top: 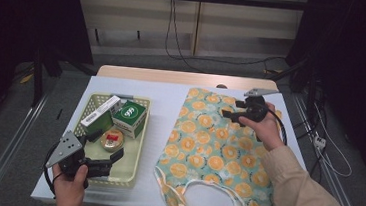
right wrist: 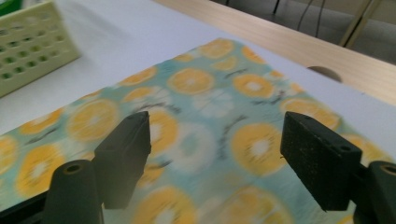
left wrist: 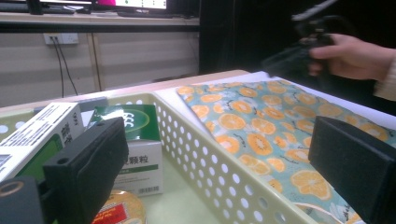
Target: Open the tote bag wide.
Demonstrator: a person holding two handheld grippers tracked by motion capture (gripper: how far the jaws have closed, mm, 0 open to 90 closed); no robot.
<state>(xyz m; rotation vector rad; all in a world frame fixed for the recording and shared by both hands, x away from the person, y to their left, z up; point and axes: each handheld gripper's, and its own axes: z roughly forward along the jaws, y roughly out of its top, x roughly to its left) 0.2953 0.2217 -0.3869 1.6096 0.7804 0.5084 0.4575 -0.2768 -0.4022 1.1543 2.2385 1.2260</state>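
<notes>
Bag-laying step looked done: the teal fabric tote bag with orange-slice print (top: pixel 217 151) lay flat on the white-covered surface (top: pixel 163 101), right of the pale yellow perforated plastic basket (top: pixel 134 151). My right gripper (top: pixel 226 113) hung above the bag's far end, jaws wide, nothing between them. My left gripper (top: pixel 111 158) sat over the basket's near end, jaws wide too, empty, near the round yellow tin with red label (top: pixel 112 139). Next, I judged, I'd close on that tin and carry it toward the bag's mouth.
</notes>
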